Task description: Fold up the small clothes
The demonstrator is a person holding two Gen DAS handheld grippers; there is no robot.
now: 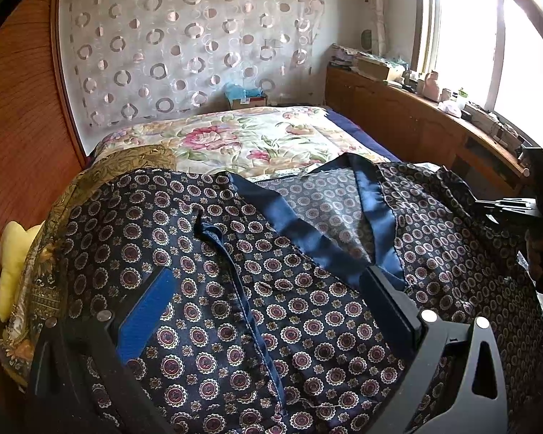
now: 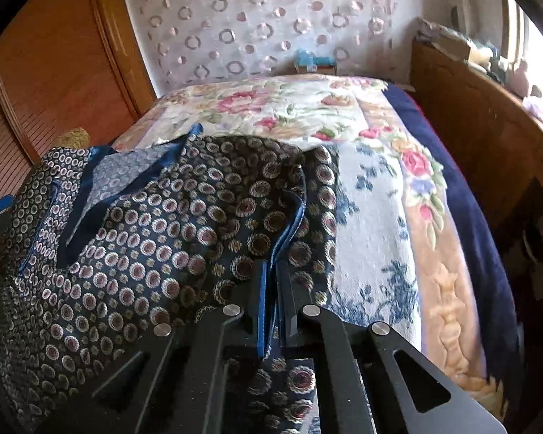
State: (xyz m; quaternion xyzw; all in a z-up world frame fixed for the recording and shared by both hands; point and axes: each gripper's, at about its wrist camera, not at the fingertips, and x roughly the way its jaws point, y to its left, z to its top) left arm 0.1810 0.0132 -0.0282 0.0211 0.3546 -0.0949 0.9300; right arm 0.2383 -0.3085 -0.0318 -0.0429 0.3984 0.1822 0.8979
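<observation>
Dark navy silky garment (image 1: pixel 271 289) with a maroon-and-cream medallion print, plain blue trim (image 1: pixel 307 238) along its neckline and a paler inside face showing at the opening, lies spread and rumpled on the near part of the bed. It sits on top of a cream floral bedspread (image 1: pixel 242 137) with pink roses.

Right gripper (image 2: pixel 271 275): black jaws clenched together, pinching a blue-piped edge of the garment at its right side; cloth runs up between the blue-lined pads. The fabric bunches in folds just ahead of the jaws. In the left wrist view this gripper shows only as a dark shape at the far right edge.

Left gripper (image 1: pixel 268 289): jaws spread wide, released, nothing pinched. Blue-padded finger (image 1: pixel 144 314) on the left, black finger on the right, both low over the garment, with a seam running between them. Contact with the cloth cannot be told.

An olive-gold patterned cloth (image 1: pixel 54 246) lies under the garment's left edge; a pale yellow soft item (image 1: pixel 12 256) is just beside it. A dark blue blanket (image 2: pixel 463 195) borders the bedspread on the right. Wooden wardrobe panels (image 1: pixel 21 115) on the left, a sheer curtain (image 1: pixel 184 43) with ring shapes at the back wall, and a cluttered wooden sideboard (image 1: pixel 409 115) under a bright window (image 1: pixel 488 43).
</observation>
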